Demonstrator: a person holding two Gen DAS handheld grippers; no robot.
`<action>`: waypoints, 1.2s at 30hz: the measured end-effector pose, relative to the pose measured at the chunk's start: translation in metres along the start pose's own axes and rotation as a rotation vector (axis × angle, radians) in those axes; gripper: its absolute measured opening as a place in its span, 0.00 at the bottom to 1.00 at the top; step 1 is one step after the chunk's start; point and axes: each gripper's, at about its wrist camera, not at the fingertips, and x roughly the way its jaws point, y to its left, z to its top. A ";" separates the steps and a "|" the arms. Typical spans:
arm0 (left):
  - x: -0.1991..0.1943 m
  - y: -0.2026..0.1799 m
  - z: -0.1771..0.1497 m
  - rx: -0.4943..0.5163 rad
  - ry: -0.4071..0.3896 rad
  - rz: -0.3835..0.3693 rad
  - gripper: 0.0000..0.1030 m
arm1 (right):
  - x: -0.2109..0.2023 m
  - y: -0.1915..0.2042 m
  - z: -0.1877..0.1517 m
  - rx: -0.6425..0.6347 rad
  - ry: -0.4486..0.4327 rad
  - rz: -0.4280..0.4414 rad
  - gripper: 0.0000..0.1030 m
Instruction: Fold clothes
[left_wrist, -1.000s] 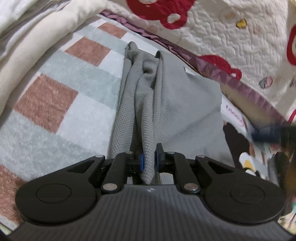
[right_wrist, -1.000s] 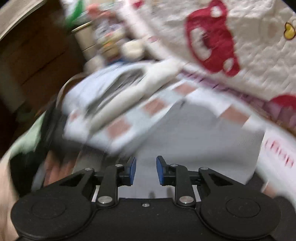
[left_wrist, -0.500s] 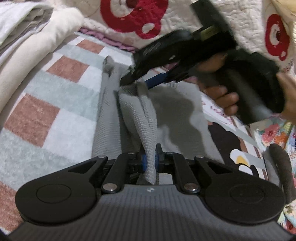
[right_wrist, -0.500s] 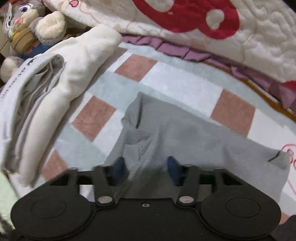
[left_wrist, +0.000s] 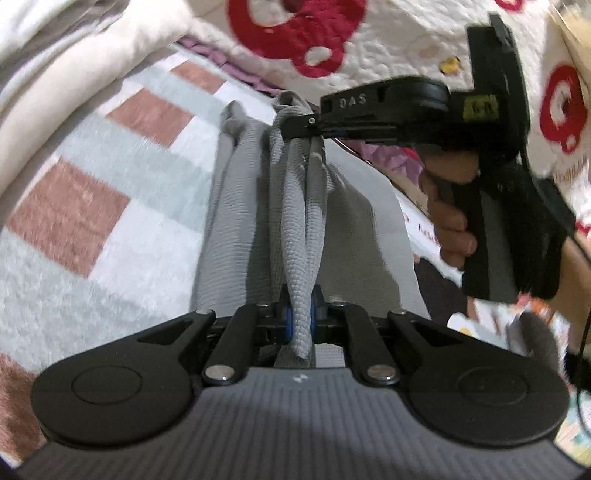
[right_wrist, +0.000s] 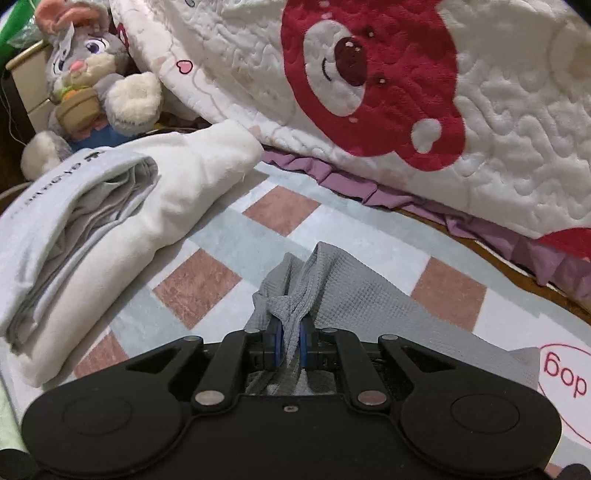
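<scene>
Where half a second ago the right gripper's (right_wrist: 290, 349) jaws stood spread around the far end of the grey knit garment (left_wrist: 343, 221), they are now pressed onto a gathered bunch of it, so both ends are pinched: the left gripper (left_wrist: 300, 320) clamps a rope-like fold at the near end, as it did a second ago, and the right gripper shows in the left wrist view (left_wrist: 314, 127) biting the opposite end. That suggests the cloth is set up to be lifted or carried over as one piece, though which fold this serves cannot be told. The garment lies on a checked rug (left_wrist: 122, 192) of pale green, white and brown squares, its long axis running straight away from the left gripper toward the right one, with a raised ridge between the two grips and flatter cloth spreading to the right. Beside it on the rug sits a stack of folded cream and pale clothes (right_wrist: 110, 236); a quilt with red bears (right_wrist: 369, 92) hangs behind, and a plush rabbit (right_wrist: 92, 74) sits beyond the stack.
</scene>
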 end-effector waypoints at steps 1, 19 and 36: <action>0.001 0.004 0.000 -0.020 0.002 -0.002 0.07 | 0.004 0.002 0.000 -0.001 0.004 -0.004 0.10; 0.005 0.031 0.004 -0.171 0.027 -0.016 0.07 | 0.020 -0.076 0.016 0.187 0.025 0.162 0.57; -0.006 0.029 0.007 -0.149 -0.013 0.016 0.07 | 0.008 -0.078 0.018 -0.012 -0.200 0.169 0.07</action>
